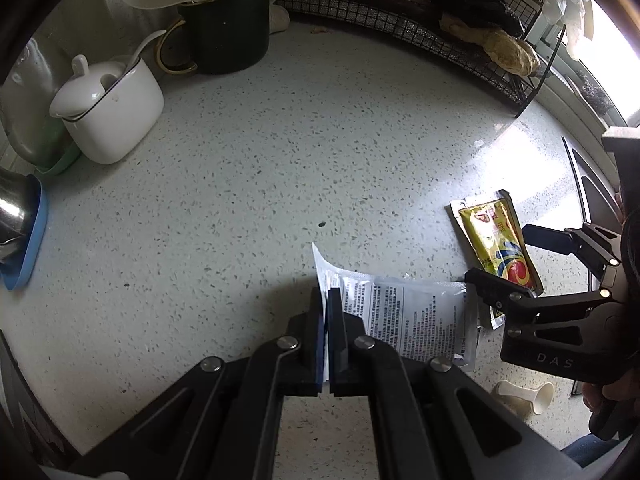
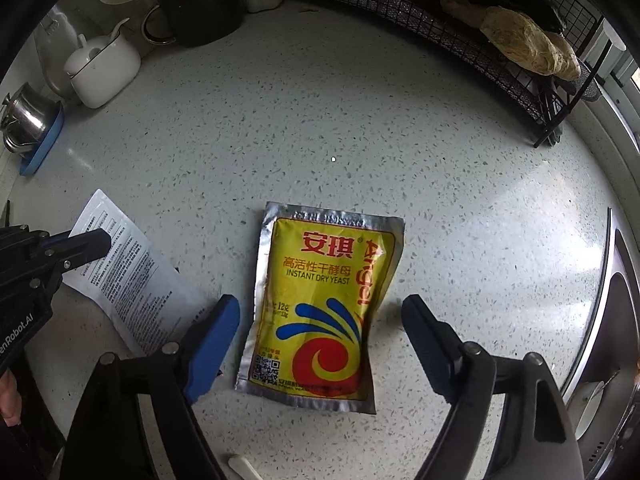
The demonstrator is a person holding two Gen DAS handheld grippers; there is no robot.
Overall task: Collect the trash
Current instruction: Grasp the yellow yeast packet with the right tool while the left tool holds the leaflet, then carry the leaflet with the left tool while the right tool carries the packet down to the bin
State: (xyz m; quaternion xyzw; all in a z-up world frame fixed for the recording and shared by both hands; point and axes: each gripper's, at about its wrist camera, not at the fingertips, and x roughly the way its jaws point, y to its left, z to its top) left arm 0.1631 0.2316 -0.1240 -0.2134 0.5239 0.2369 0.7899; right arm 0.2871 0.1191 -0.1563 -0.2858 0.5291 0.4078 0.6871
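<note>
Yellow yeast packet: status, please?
Left tool shut on white sachet. Right tool open, straddling the yellow yeast packet, flat on the counter. Nothing in the way.

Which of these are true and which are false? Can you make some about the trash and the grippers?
1. The left gripper is shut on the white packet. True.
2. The right gripper is squeezing the yeast packet. False: its fingers stand apart on either side of it.
3. The yeast packet is blue. False: mostly yellow.
4. The white jar has a lid. True.
5. The yeast packet lies on the counter. True.
</note>
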